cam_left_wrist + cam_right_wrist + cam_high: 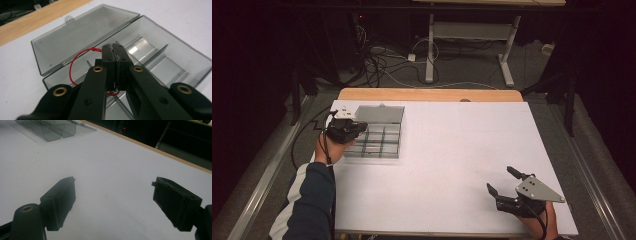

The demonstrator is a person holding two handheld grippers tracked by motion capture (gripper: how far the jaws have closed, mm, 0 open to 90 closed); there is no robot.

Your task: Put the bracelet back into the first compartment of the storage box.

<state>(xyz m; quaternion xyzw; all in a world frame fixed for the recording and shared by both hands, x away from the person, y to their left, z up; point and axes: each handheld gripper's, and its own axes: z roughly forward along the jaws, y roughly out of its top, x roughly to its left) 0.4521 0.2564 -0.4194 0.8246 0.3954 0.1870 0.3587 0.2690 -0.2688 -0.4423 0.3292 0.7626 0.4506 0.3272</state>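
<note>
The left claw [115, 47] hung over the open box [160, 60], jaws pinched tight on a red string [72, 65] that looped out to one side above the compartments. One box and one string were there, near the bench's [452, 150] far-left corner. The right claw [502, 181] sat wide open and empty by the near-right edge, with bare white bench between the two.

Bare white worktop [452, 150] lies ahead of the right claw [502, 181]; the smoky clear plastic compartment box [379, 135] sits beneath the left claw [115, 48].
</note>
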